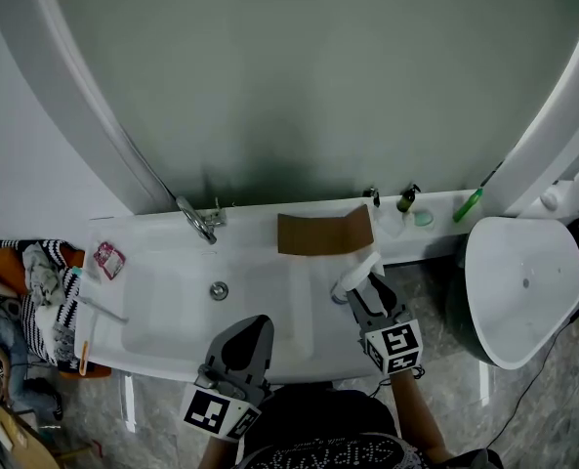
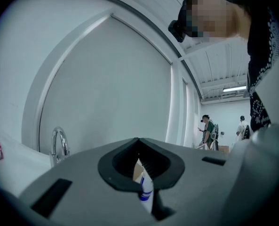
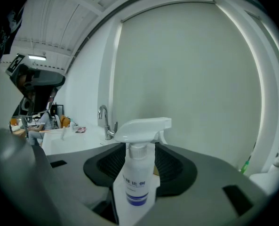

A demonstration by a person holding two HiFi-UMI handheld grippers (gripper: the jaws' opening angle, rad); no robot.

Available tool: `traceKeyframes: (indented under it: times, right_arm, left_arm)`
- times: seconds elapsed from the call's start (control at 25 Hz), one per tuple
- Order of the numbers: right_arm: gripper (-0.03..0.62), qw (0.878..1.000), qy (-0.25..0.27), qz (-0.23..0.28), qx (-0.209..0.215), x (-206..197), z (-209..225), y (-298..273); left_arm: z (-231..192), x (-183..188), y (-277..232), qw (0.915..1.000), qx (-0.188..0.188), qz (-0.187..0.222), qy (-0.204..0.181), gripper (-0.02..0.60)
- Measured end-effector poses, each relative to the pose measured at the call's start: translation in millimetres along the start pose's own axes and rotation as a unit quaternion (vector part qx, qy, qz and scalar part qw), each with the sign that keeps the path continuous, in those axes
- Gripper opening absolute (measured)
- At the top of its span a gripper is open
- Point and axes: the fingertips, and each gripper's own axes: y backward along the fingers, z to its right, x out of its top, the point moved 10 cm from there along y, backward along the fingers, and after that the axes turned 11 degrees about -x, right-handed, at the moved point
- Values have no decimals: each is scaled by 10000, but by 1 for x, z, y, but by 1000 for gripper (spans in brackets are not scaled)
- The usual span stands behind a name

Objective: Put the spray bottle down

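Standing on the white sink bench [image 1: 318, 272] in the head view, the spray bottle [image 1: 353, 279] is sitting between the right claw's [image 1: 359, 296] jaws. Left gripper view: the left claw [image 2: 139, 145] is showing clenched and empty. Right gripper view: the jaws are standing released, clear of the upright bottle.

I'm at a bathroom washstand: a long white ceramic washbasin [image 1: 162, 311] with a curved chrome tap [image 1: 199, 221] and a round metal drain [image 1: 219, 289]. It backs onto a grey-green wall panel in an arched white frame [image 1: 103, 135]. A white ceramic bowl [image 1: 523, 262] stands just beside the basin on my right, on grey marbled floor tile [image 1: 435, 286]. Past the frame, the left gripper view shows a tall white hall with a ceiling strip light [image 2: 234, 89] and people standing about [image 2: 207, 131] — a bathroom set inside a larger workspace.
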Motion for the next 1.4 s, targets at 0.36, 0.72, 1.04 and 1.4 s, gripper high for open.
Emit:
traceKeyframes:
  times: [0.36,0.72,1.04,1.4]
  right_arm:
    - [184,9999,15,-42,-157,-5,4,24]
    - [183,9958,-340,799,-277,41,5,75]
    - [58,9851,-361,1629,-426,86,-8,135]
    - [21,9849,-607,1556,-464,74,-41,161]
  left_arm:
    - [12,-1,0,9998,-217,2,4,2]
    - [24,5,8,9992,-402,89,14,2]
    - [32,10,16,9979,-619,193,-18,2]
    - [28,1,26,9971,-738,95,-127,2]
